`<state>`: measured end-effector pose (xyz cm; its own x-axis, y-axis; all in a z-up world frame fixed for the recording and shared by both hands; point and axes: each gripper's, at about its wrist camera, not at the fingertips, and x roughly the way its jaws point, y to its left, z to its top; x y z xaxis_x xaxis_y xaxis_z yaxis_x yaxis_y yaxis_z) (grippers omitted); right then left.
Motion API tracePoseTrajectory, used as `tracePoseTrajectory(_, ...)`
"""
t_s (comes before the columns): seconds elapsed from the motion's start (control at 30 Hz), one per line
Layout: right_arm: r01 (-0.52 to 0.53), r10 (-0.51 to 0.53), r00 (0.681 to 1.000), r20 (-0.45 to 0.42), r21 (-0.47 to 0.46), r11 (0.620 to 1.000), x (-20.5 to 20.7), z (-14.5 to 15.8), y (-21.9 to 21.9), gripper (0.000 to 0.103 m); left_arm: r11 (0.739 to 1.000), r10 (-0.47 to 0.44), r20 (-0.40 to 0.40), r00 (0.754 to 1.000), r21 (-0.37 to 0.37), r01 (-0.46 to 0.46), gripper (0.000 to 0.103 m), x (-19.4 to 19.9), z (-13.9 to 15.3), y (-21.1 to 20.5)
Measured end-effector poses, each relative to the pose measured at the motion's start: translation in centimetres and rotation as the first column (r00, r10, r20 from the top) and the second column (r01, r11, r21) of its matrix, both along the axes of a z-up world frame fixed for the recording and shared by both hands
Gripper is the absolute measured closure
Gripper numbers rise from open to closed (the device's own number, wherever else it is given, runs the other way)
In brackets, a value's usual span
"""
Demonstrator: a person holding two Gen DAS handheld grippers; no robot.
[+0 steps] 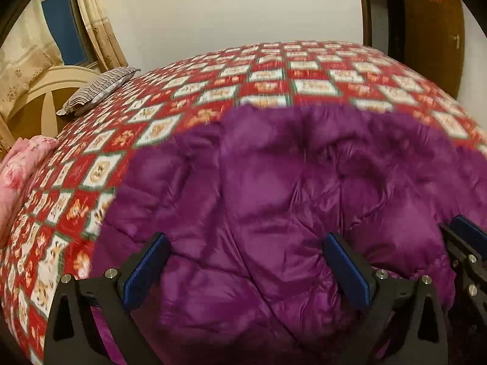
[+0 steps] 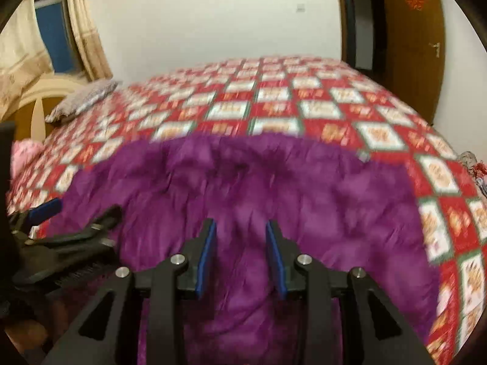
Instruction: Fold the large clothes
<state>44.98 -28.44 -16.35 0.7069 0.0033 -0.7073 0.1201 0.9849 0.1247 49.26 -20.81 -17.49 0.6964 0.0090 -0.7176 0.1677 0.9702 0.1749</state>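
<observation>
Red, white and green checked bedspread [image 1: 274, 85] spread flat across the bed. Grey-and-white striped pillow [image 1: 97, 89] lying at the far left corner, beside a cream curved headboard [image 1: 39, 91]. Pink floral folded quilt [image 1: 21, 164] at the left edge. Beige patterned curtains [image 1: 97, 21] framing a blue-lit window [image 1: 61, 24]. Brown wooden door [image 2: 414, 45] on the right, plain white wall [image 1: 228, 9] behind.

We note a purple quilted coat [image 1: 274, 213], glossy, with a darker purple fur trim. Under it, the bedspread [image 1: 170, 97]: red and white checks edged in green, with orange figures. The pillow [image 1: 100, 89] is striped grey and white. A pink floral blanket [image 1: 18, 167]. Cream curtains [image 1: 27, 60] with a tan print, brown door [image 2: 411, 45] with a red ornament. Our gripper pads [image 2: 207, 255] are blue on black.
</observation>
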Motion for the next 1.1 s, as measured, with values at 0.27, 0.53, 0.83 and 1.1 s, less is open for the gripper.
tracePoseTrajectory(0.27,0.006,-0.006,1.0,-0.017,-0.043,0.999,0.5,-2.0,0.1,0.066,0.999,0.005,-0.024,1.0,-0.044,-0.006,0.001,1.0,-1.2,0.4)
tracePoseTrajectory(0.53,0.01,-0.01,1.0,-0.012,-0.057,0.998,0.5,-2.2,0.4,0.065,1.0,0.01,0.002,1.0,-0.02,-0.01,0.001,0.2,-1.4,-0.3)
tracePoseTrajectory(0.83,0.015,-0.016,1.0,-0.016,-0.087,0.996,0.5,-2.3,1.1,0.065,1.0,0.012,0.005,1.0,-0.016,-0.011,0.001,0.2,-1.5,-0.4)
tracePoseTrajectory(1.1,0.016,-0.017,1.0,-0.018,-0.091,0.996,0.6,-2.3,1.1,0.065,1.0,0.012,0.008,1.0,-0.013,-0.012,0.001,0.2,-1.5,-0.4)
